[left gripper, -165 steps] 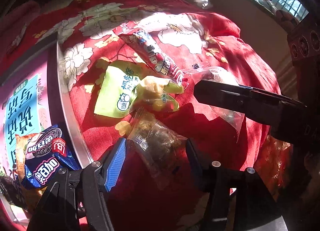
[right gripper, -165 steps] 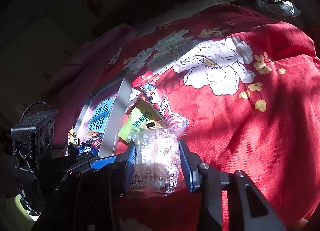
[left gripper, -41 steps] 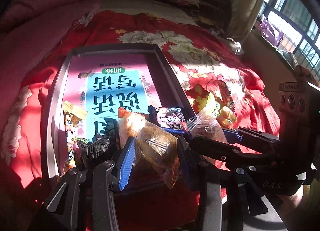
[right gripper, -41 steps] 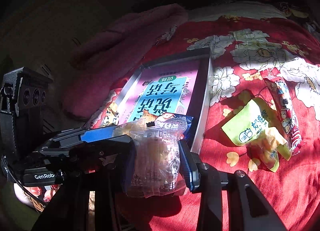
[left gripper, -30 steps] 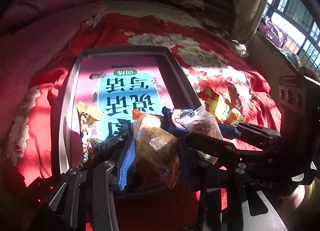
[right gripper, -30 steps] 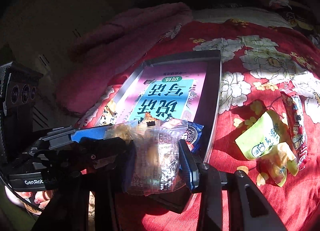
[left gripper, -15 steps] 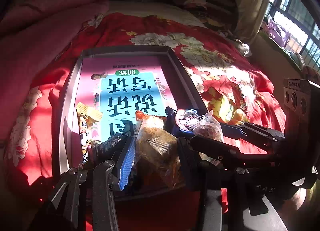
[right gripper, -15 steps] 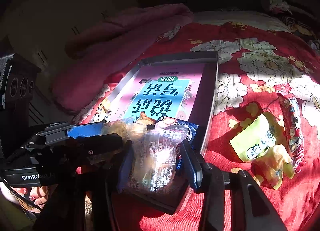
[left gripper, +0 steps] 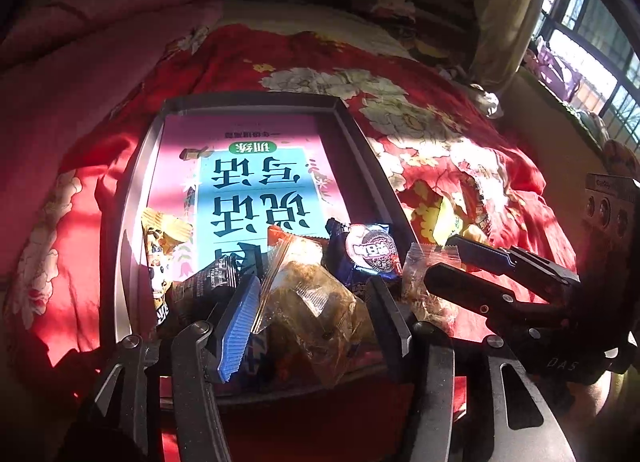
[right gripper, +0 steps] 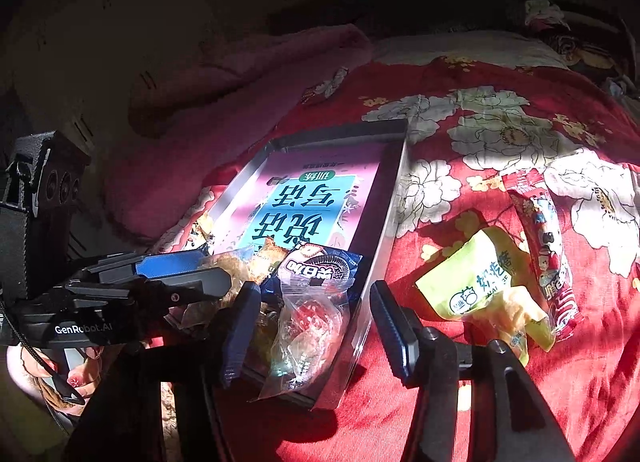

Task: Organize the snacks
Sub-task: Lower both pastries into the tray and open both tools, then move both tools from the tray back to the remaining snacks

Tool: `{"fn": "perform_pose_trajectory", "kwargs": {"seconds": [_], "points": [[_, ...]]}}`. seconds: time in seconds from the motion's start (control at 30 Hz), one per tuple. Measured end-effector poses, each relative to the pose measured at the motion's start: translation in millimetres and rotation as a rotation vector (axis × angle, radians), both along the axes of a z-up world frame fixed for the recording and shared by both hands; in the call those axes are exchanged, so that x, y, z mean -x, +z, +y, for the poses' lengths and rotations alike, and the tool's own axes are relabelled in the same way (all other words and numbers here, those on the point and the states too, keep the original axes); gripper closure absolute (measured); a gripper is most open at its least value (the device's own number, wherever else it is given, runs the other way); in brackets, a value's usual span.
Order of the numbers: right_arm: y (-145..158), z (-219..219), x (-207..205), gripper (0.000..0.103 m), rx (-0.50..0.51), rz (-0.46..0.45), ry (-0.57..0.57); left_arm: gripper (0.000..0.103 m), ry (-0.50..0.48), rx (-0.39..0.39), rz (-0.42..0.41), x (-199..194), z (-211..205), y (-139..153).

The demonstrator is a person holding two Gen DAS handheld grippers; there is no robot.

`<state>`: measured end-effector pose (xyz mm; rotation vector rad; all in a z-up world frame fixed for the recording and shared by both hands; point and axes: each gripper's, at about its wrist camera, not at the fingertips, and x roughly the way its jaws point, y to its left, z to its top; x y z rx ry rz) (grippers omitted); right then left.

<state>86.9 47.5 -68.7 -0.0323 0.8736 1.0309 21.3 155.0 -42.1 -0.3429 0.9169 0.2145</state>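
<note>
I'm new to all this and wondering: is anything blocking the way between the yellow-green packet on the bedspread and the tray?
Nothing visible lies on the bedspread between the yellow-green packet and the tray; only the tray's raised side wall separates them. The right gripper, fingers open, hovers over the tray's near corner, beside that path.

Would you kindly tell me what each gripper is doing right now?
Left gripper: jaws just opening, brown snack packet lying loose between them.
Right gripper: jaws just opening, clear snack packet released between them.
</note>
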Motion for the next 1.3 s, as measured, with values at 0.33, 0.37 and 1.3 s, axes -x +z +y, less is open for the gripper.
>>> {"fn": "perform_pose_trajectory", "kwargs": {"seconds": [0.33,0.37,1.3], "points": [[10.7,-22.4,-4.4,0.046,-0.016,-0.043,-0.042,0.035,0.014,0.006,-0.059,4.8,1.2,13.0],[12.2,-24.9,-5.1,0.045,-0.018,-0.050,-0.046,0.034,0.016,0.008,-0.066,5.6,1.6,14.5],[35.1,-97.6,-38.3,0.039,-0.005,-0.129,-0.232,0.028,-0.074,0.056,-0.160,-3.0,-46.3,55.0]]}}
